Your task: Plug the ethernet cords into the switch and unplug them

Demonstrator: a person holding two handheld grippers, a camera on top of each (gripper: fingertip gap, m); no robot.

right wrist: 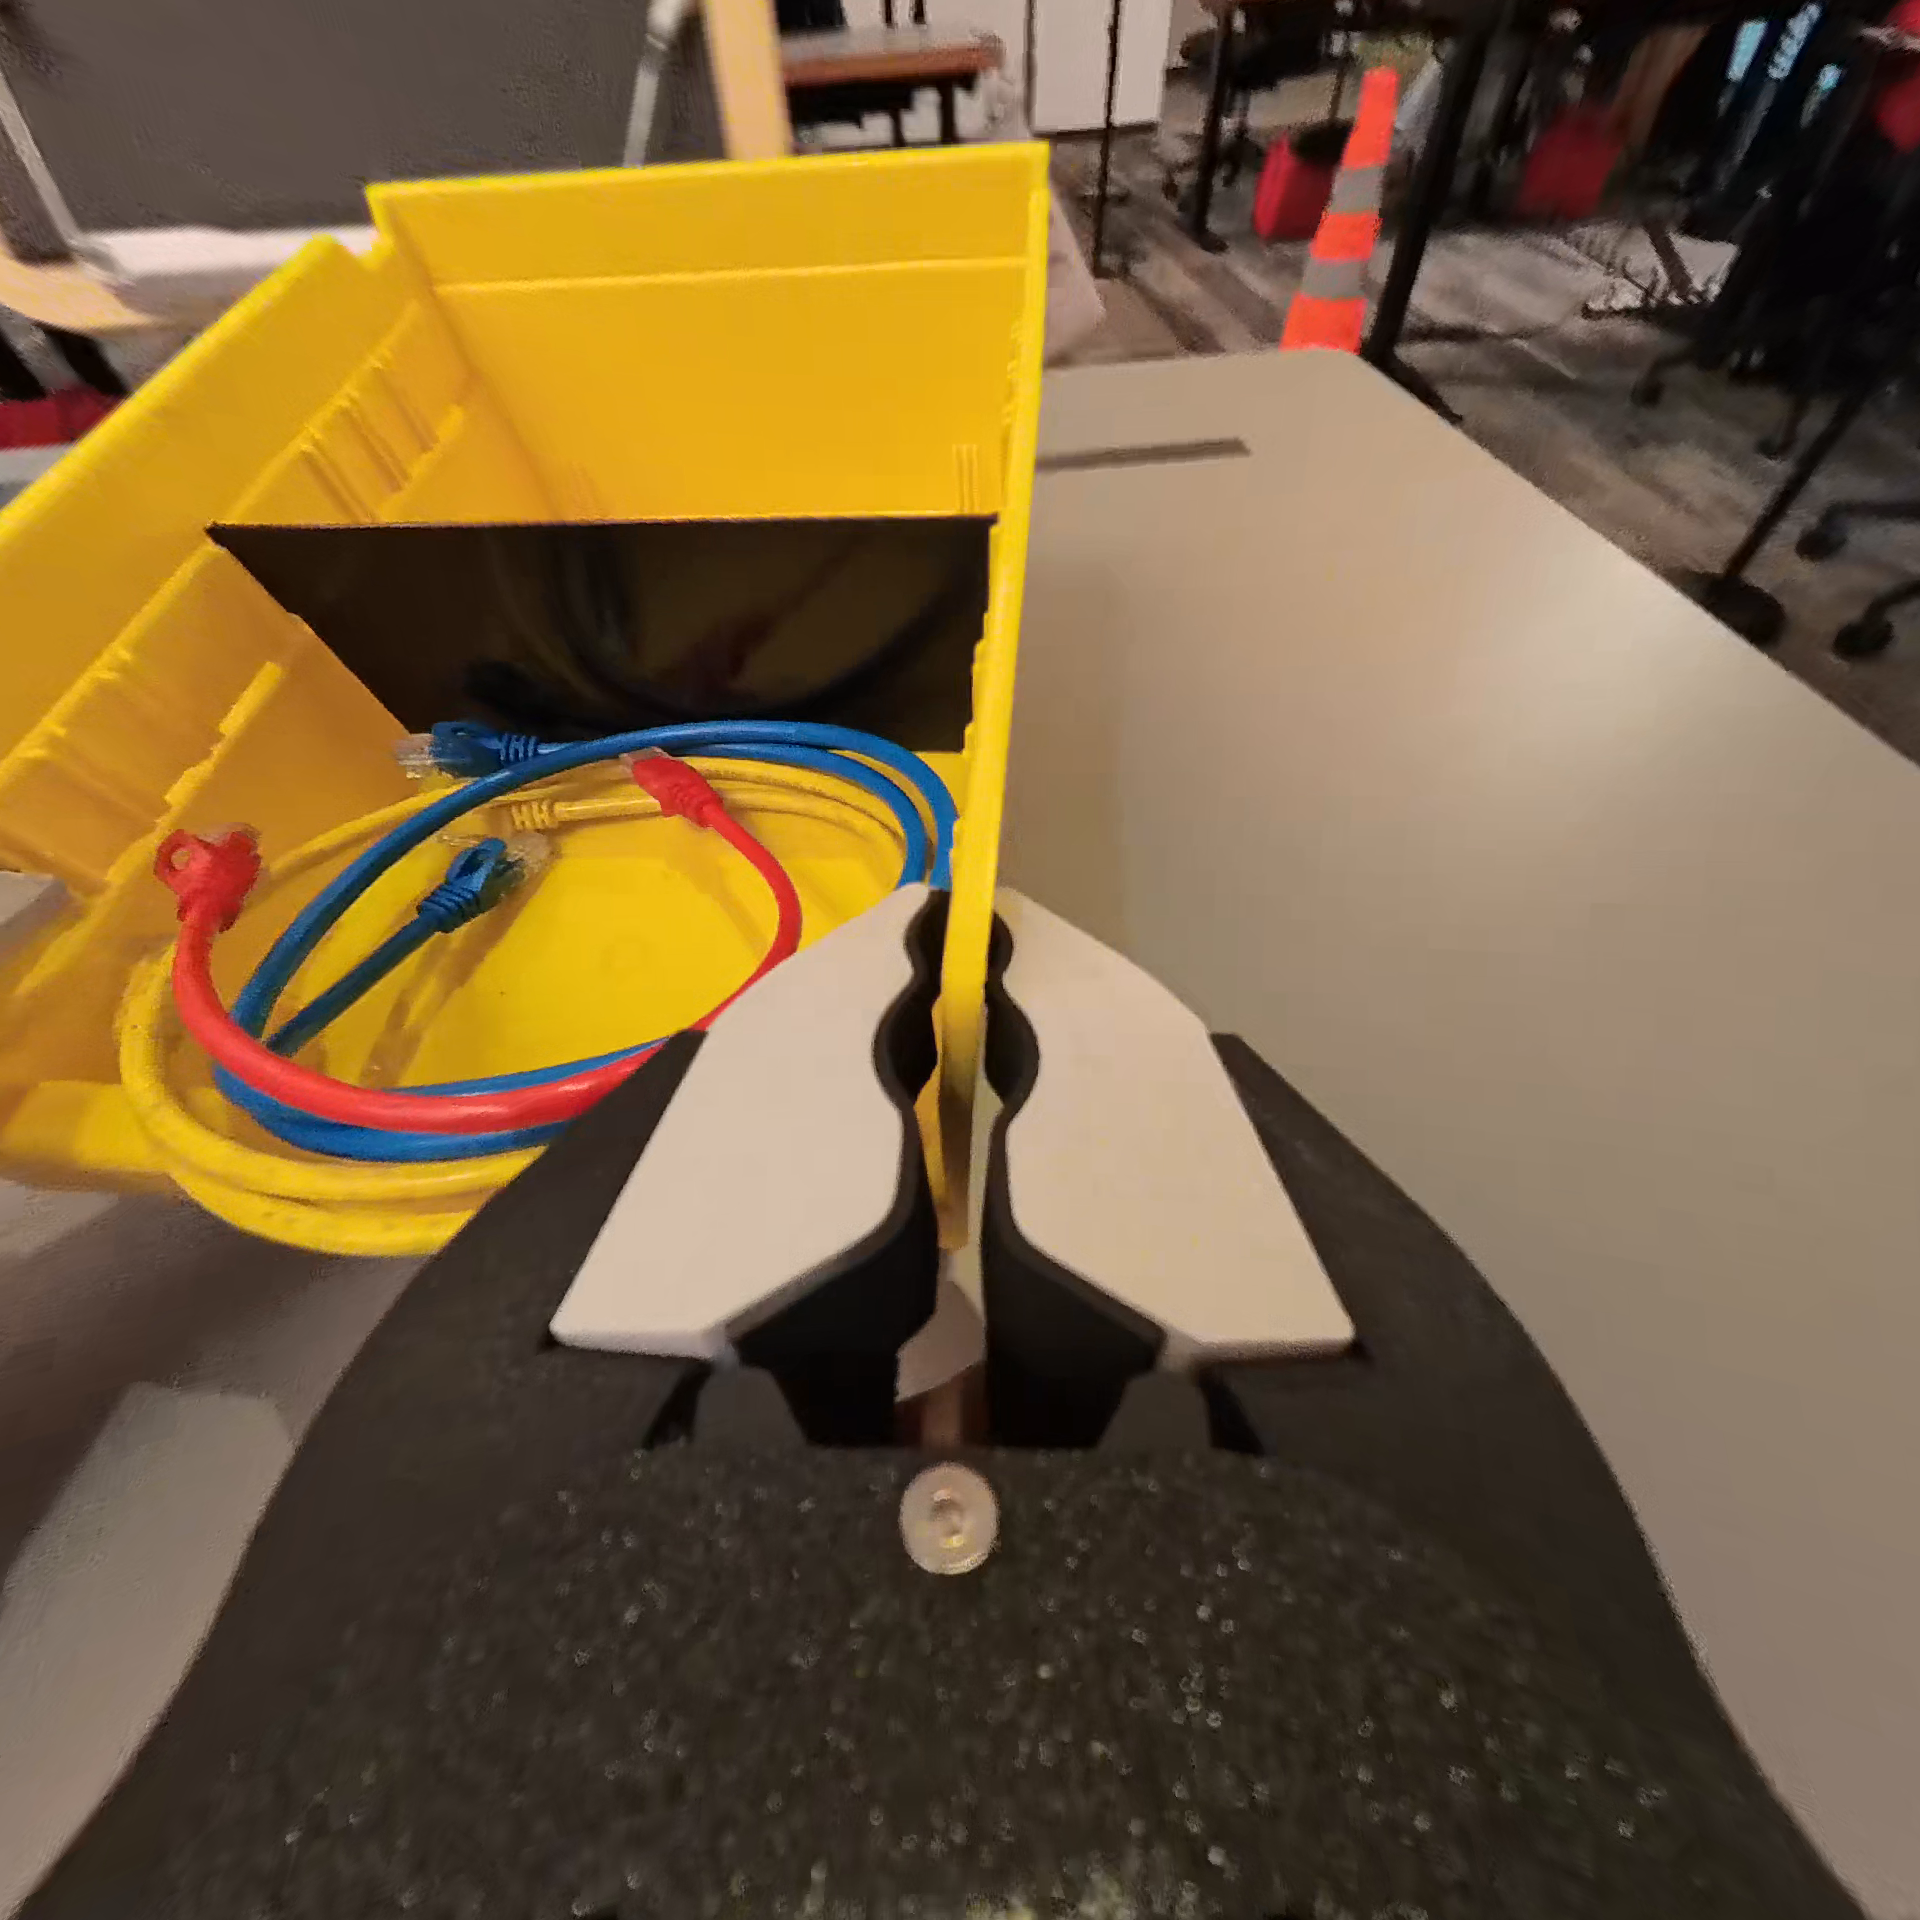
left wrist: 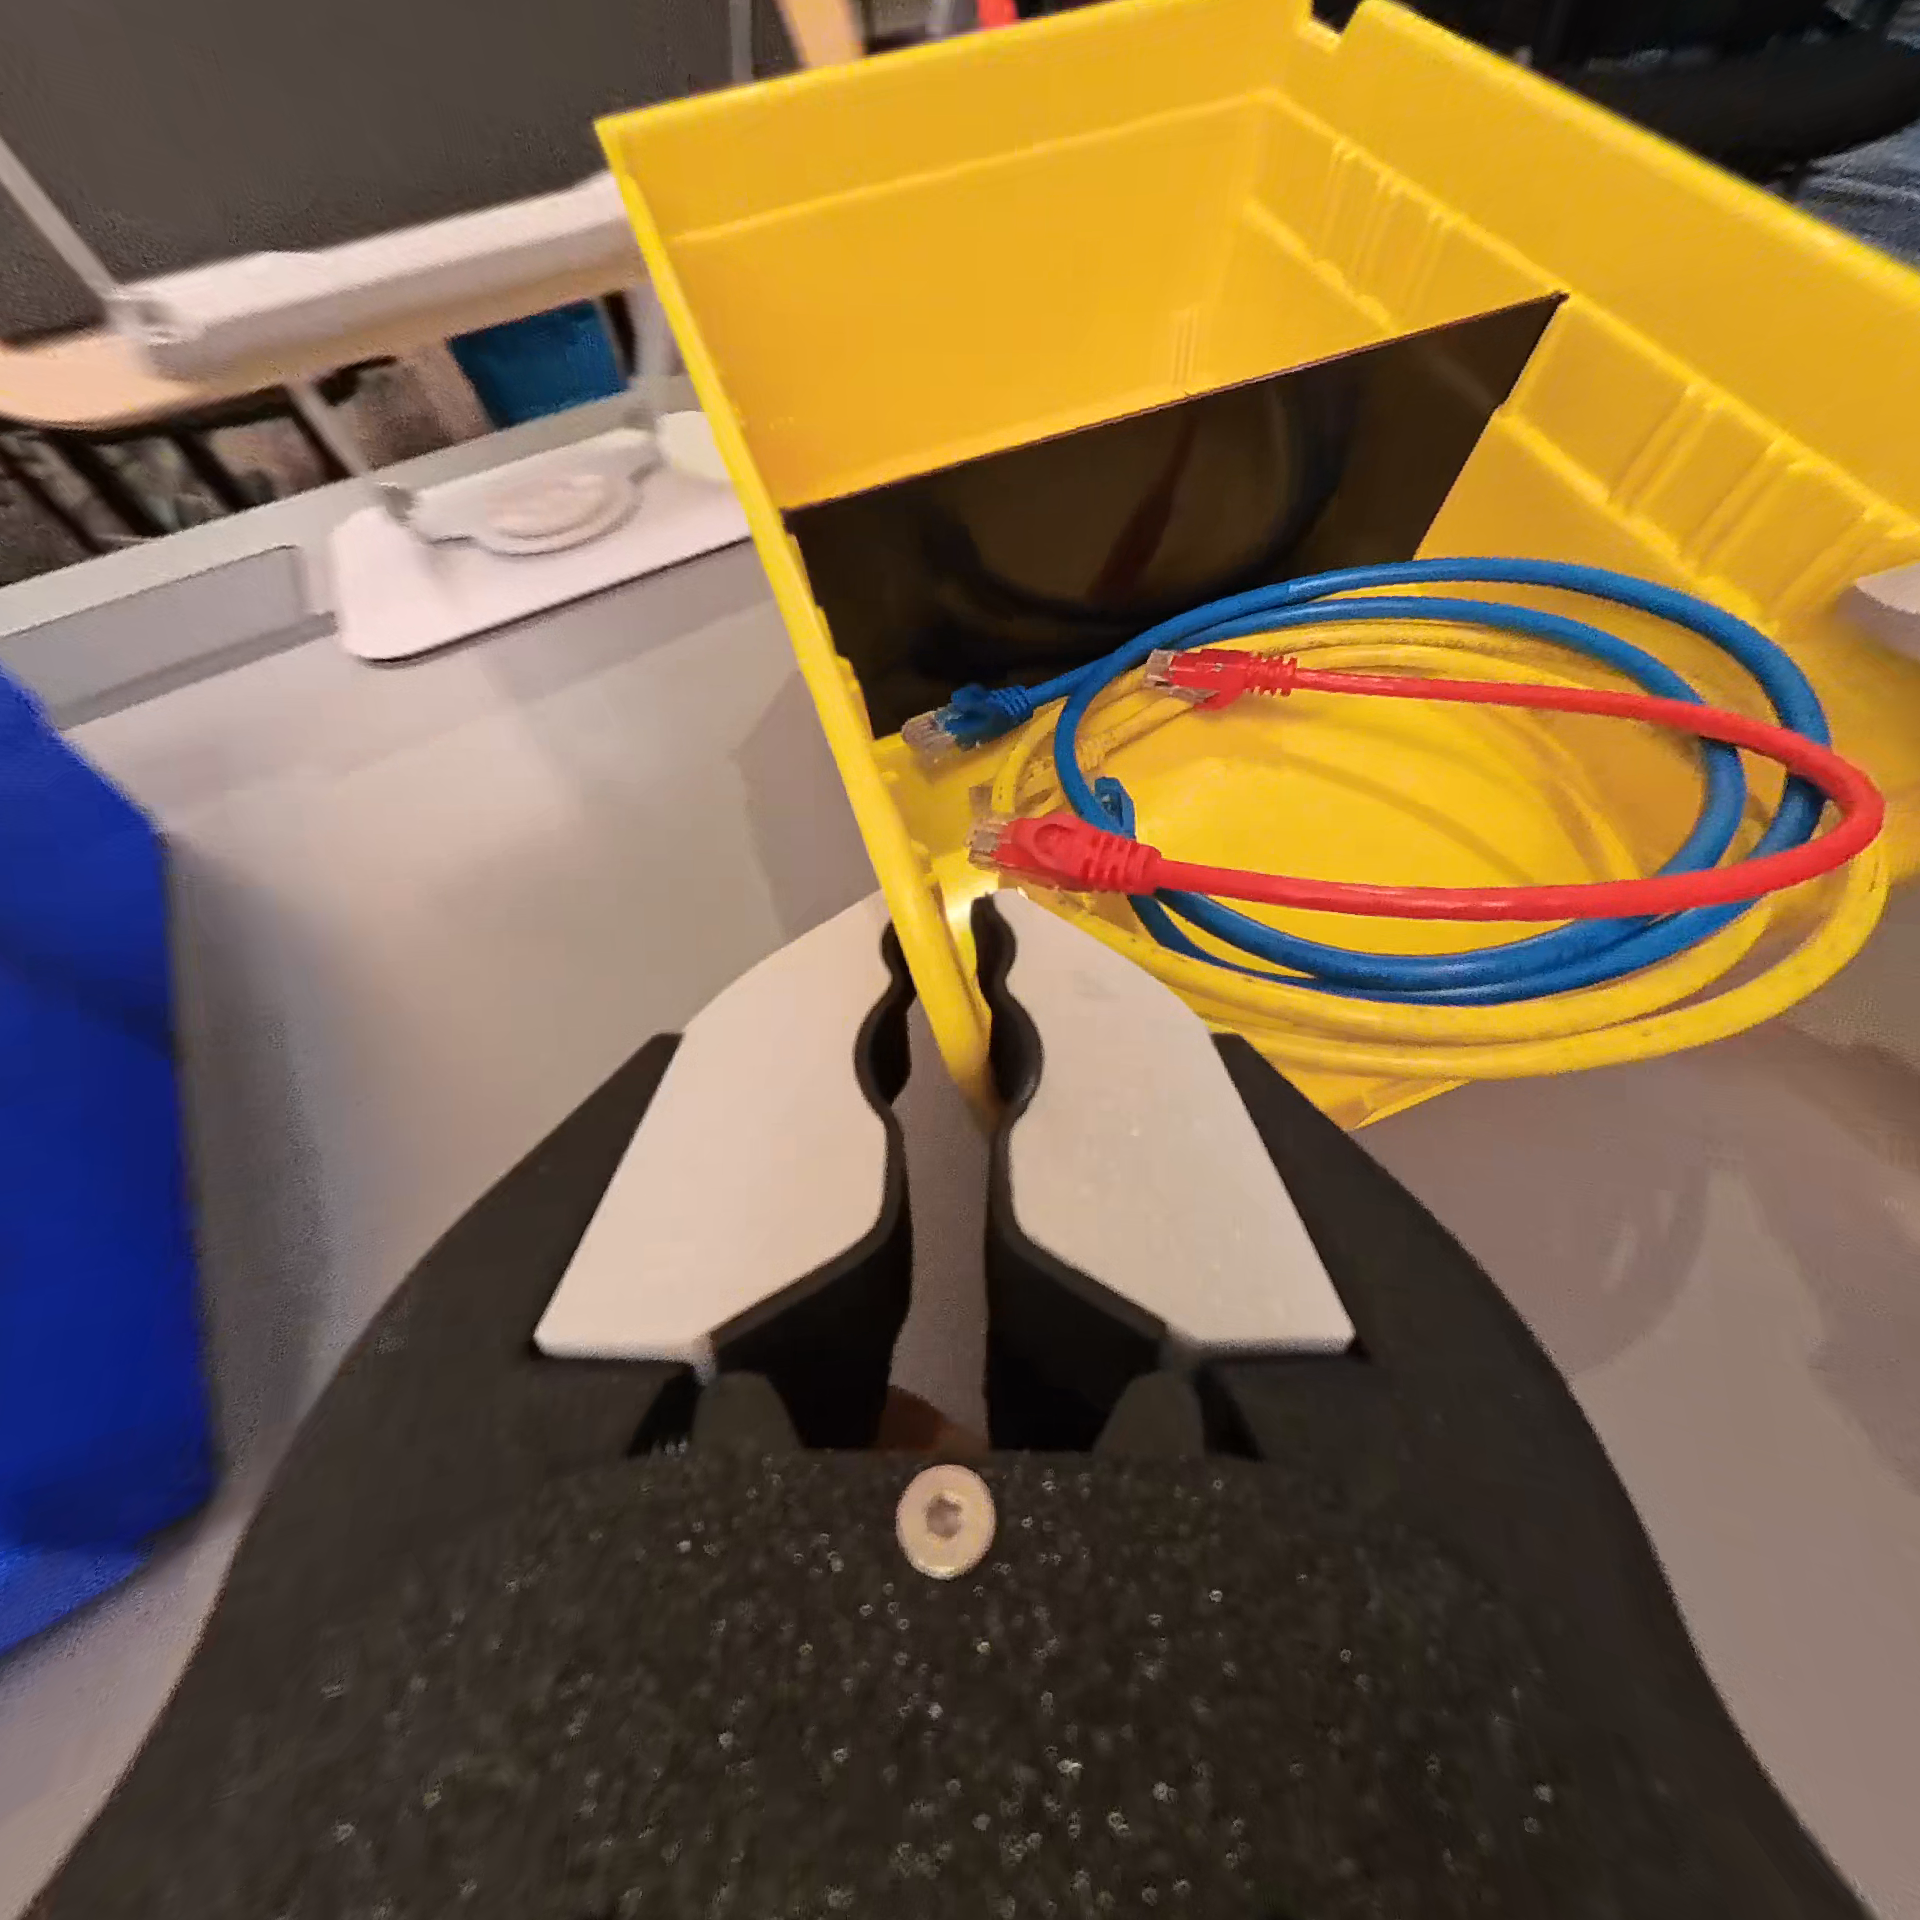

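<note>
Both tools are on the open-topped yellow plastic bin (left wrist: 935, 343) at once. The left gripper (left wrist: 948, 997) has its grey-and-black fingers (left wrist: 769, 1101) closed on the bin's left side wall near the front corner, and the right gripper (right wrist: 961, 997) is clamped the same way on the right side wall (right wrist: 997, 644), the thin yellow edge running straight down between its pads.

Inside the bin, in the front section ahead of a glossy black divider panel (left wrist: 1143, 499), lie the ethernet cords: a red cable (left wrist: 1455, 894) bent in a loop with both plugs showing, a blue cable (left wrist: 1507, 623) coiled under it, and a yellow cable (left wrist: 1558, 1029) coiled lowest, its loops bulging out over the low front lip. No cord is in either tool, and no switch shows in either view.

The left wrist view alone picks up a blurred blue block (left wrist: 83, 1143) at the left edge of the grey tabletop (left wrist: 468, 883), plus a white flat stand (left wrist: 520, 530) further back. The right wrist view alone shows open tabletop (right wrist: 1455, 831) to the bin's right, and beyond it an orange traffic cone with grey bands (right wrist: 1340, 218) on the floor among dark chair and table legs
</note>
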